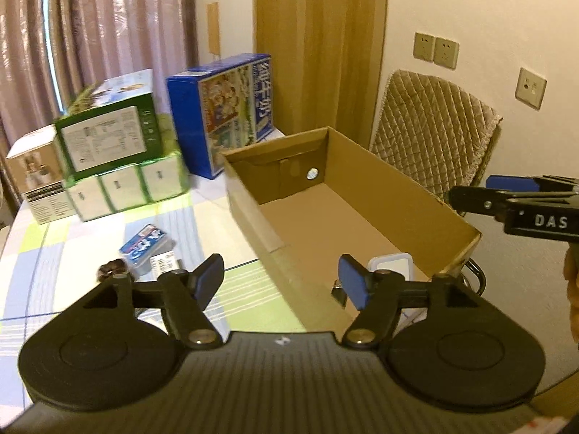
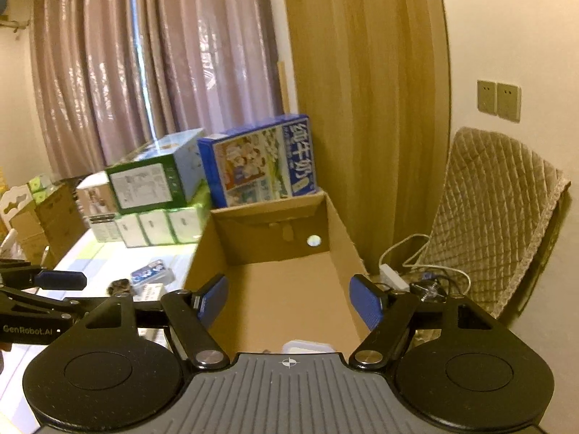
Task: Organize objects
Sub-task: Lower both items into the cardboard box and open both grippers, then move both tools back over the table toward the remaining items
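- Left wrist view: the left hand-held gripper stands wide apart with nothing between its blue pads, poised over the near left wall of the cardboard box
- The cardboard box lies open-topped on the bench; a white-lidded container rests on its floor at the near end, with a small metal item just beside it, too blurred to name
- On the bench left of the box lie a blue card pack, a white labelled packet touching it, and a small dark brown object just beside them
- At the right edge the right hand-held gripper shows from the side, beyond the box's right wall; its opening cannot be told from here
- Right wrist view: the right hand-held gripper is spread wide and empty, above the near end of the cardboard box; the white-lidded container peeks out below it
- The left hand-held gripper reaches in from the left edge above the bench
- The blue card pack and the dark brown object lie left of the box
- A blue milk carton box stands behind the box, a green box left of it on stacked packs
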A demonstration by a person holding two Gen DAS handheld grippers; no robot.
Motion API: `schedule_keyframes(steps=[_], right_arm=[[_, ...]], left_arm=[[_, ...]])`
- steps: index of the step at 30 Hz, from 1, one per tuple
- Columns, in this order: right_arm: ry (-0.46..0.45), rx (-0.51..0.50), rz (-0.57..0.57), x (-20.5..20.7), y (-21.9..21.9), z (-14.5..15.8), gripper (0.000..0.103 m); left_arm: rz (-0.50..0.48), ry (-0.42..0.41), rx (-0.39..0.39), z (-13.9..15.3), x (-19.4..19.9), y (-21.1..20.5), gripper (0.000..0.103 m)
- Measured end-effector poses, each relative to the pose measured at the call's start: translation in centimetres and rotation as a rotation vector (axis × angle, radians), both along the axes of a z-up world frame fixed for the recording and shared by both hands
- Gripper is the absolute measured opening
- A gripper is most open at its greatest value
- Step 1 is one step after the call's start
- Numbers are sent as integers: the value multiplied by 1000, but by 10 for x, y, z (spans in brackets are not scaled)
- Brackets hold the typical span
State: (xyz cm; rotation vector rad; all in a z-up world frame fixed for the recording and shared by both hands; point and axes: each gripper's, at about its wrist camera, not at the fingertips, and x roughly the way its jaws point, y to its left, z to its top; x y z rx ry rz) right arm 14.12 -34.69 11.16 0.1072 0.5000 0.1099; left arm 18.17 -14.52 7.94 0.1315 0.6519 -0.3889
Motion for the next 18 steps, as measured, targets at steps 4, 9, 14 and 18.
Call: schedule_keyframes(steps=[4, 9, 14, 18], right_arm=[[-19, -1, 17, -19, 18, 13, 73], [-26, -12, 52, -45, 45, 21, 79], [-18, 17, 85, -62, 67, 24, 85], [-14, 31, 127, -72, 88, 19, 92]], left_arm=[[27, -7, -13, 9, -16, 22, 74], [65, -19, -38, 18, -40, 52, 85], [113, -34, -28, 22, -63, 87, 95], [171, -55, -24, 22, -77, 122, 102]])
